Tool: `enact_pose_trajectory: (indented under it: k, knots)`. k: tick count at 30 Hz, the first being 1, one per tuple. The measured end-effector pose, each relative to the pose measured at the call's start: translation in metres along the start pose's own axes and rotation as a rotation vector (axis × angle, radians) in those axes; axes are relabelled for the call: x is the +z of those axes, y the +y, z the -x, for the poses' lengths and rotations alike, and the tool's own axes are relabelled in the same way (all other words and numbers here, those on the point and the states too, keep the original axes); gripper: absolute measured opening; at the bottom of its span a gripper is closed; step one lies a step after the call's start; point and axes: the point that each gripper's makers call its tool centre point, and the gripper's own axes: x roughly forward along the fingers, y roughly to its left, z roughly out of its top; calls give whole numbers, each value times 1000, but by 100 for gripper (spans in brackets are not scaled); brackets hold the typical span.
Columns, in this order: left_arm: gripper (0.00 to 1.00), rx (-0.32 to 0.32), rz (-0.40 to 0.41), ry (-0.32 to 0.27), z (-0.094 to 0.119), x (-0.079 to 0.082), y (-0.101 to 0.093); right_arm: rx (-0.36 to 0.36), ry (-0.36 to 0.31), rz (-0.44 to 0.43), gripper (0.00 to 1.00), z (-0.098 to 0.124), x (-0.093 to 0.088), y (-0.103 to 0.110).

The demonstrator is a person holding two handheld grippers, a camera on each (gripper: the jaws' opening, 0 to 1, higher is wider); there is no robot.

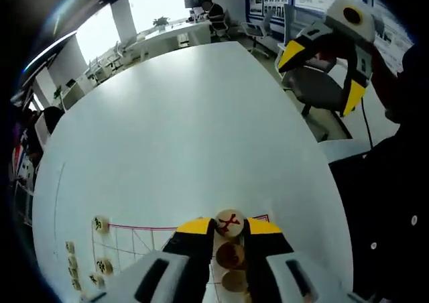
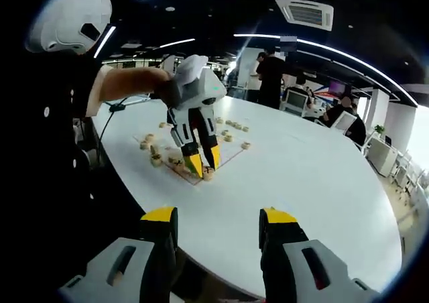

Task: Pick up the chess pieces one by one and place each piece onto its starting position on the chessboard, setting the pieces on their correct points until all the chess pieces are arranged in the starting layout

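Note:
A round wooden chess piece (image 1: 229, 224) with a red mark sits between the yellow tips of my left gripper (image 1: 229, 228), which is shut on it at the far corner of the red-lined chessboard (image 1: 134, 239). Two more pieces (image 1: 231, 255) lie under the jaws. Other pieces (image 1: 100, 224) stand along the board's left side. In the right gripper view, the left gripper (image 2: 203, 167) points down at the board (image 2: 231, 154) with the piece (image 2: 208, 173) at its tips. My right gripper (image 2: 218, 217) is open and holds nothing above the table's near edge; it also shows raised off the table (image 1: 322, 75).
The board lies near the edge of a large white round table (image 1: 194, 129). Several loose pieces (image 2: 231, 124) are scattered beyond the board. The person's dark sleeve (image 1: 382, 202) is beside the table. Office chairs (image 1: 315, 88) and people (image 2: 271, 75) stand behind it.

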Motion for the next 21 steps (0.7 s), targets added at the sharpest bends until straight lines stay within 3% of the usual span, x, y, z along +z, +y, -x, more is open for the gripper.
enact_pose_trajectory:
  k: [5,9,15,18,21]
  knots:
    - [20,36,18,-25,15,1,4,8,-5,10,49,-1,3,1]
    - [20,109,59,-57,45,-8,16,19,-9,23,49,-4,8,2]
    - [20,240,159,-75,96,-47,36,53,-18,52,49,-15,17,8]
    - [20,286,213,-86,113,-64,33,71,-25,66,49,-21,24,11]
    - [20,349,300,-120,142,-95,31,92,-33,92,49,-27,33,14]
